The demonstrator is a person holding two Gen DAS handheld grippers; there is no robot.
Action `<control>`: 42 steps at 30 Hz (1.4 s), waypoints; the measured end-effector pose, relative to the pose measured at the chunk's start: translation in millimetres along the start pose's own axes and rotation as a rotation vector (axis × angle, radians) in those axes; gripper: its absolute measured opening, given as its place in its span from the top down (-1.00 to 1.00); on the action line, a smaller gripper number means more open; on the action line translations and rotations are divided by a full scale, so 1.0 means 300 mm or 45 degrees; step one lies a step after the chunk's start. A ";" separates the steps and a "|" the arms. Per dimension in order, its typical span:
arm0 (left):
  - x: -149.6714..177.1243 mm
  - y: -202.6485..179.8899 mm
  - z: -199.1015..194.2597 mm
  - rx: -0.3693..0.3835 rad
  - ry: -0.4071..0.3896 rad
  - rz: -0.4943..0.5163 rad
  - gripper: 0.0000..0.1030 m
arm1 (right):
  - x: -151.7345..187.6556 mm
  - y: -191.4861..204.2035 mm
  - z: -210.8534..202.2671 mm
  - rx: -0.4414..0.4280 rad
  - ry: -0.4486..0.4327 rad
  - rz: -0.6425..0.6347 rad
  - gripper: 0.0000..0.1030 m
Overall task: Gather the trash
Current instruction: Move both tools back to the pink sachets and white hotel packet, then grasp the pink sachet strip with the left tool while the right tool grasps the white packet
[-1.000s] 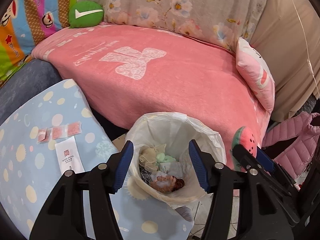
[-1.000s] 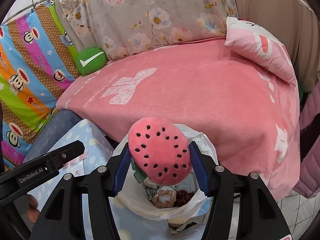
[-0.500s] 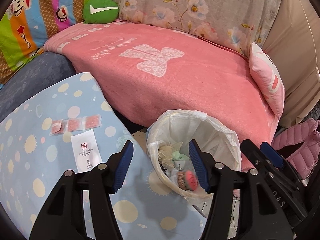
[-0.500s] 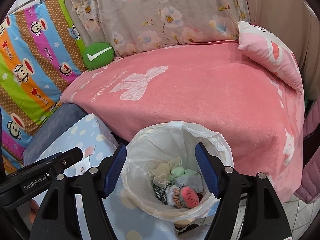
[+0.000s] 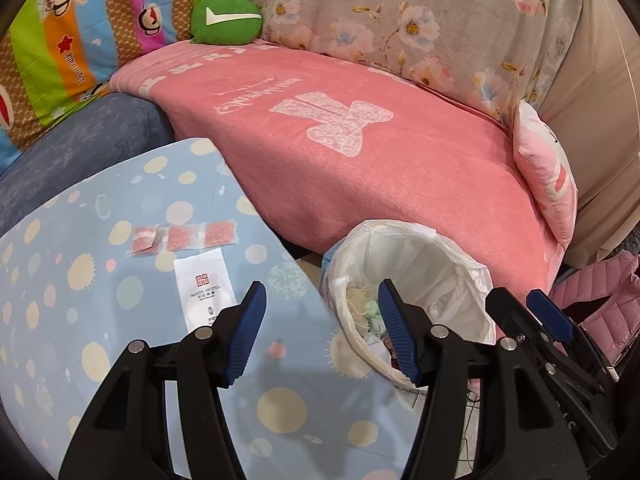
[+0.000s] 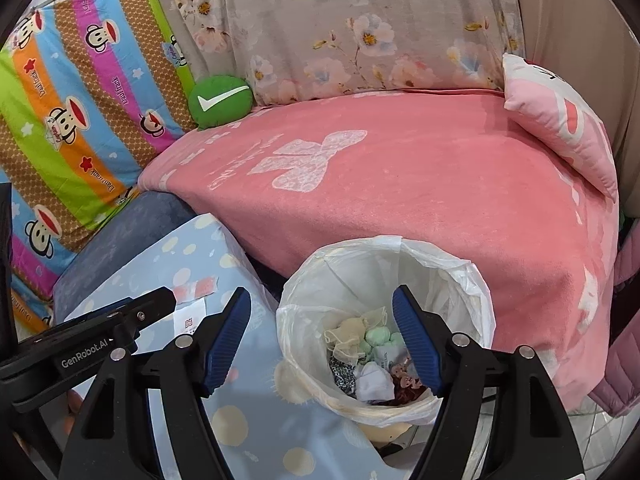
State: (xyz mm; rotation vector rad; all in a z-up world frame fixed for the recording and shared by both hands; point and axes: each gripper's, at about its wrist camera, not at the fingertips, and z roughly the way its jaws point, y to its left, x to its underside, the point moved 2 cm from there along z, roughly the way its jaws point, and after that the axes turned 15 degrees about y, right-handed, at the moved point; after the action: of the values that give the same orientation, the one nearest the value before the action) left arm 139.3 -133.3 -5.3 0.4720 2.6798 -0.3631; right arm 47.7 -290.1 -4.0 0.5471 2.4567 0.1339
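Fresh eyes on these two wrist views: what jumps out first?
The pink blanket fills the middle of both views, with a green cushion at its far left corner and a pink pillow at the right end. In front of it stands a white-lined bin with scraps inside. Left of the bin, a white packet and a strip of pink sachets lie on a blue spotted cloth.

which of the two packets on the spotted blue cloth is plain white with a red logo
The white hotel sachet, nearer the left tool; the other is a clear strip of pink pouches.
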 end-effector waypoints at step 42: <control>0.074 0.773 0.093 -0.225 0.046 -0.451 -0.56 | 0.187 0.607 0.461 -0.097 0.362 -0.348 -0.45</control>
State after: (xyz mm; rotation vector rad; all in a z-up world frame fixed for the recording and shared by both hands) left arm 216.0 74.9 -81.6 -0.0510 2.7957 -0.2129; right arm 152.4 -105.6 -106.5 0.1635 2.7605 0.2046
